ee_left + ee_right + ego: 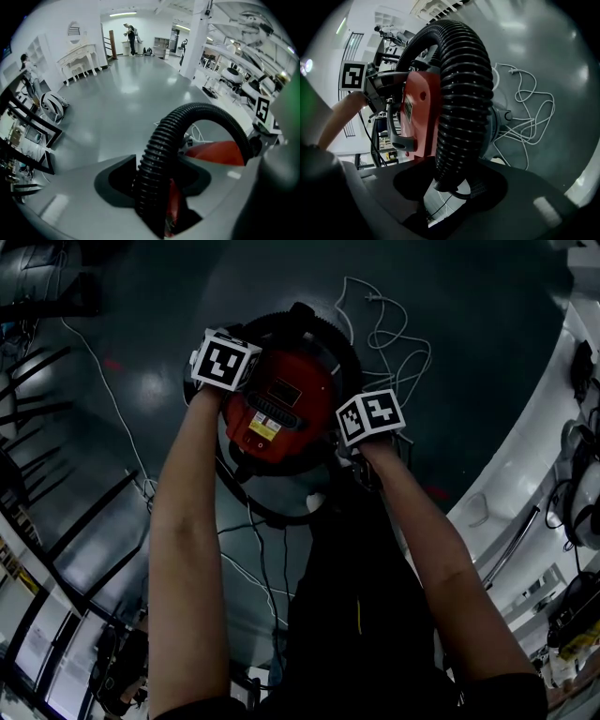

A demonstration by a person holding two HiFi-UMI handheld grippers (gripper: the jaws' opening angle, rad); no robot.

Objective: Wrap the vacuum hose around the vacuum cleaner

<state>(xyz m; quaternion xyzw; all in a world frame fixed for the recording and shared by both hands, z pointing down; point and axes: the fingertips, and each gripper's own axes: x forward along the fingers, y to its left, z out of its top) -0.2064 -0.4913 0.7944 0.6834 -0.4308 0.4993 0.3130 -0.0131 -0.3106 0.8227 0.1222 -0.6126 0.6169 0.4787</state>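
**Vacuum (277, 413):** stands on the floor (141, 381) directly below the person, red top facing up.

**Hose (330, 334):** curves close round the vacuum's far and right edges.

**Left gripper (150, 190):** clenched on the hose at the vacuum's left side. From its jaws the hose rises and arches over toward the red body.

**Right gripper (452, 185):** grasps the hose at the vacuum's right side. The hose loops up from the jaws, just beside the red housing.

**Obstructions:**
- A loose white cord (394, 334) lies tangled on the floor just beyond the vacuum, to its right.
- Thin cables trail across the floor on the near side.

**Boundaries:** black frames (42, 484) line the floor on the left, and a white table (511, 474) edges it on the right.

**Open room:** the left gripper view shows a broad stretch of bare floor ahead. White furniture (77, 58) stands well off against the far wall.
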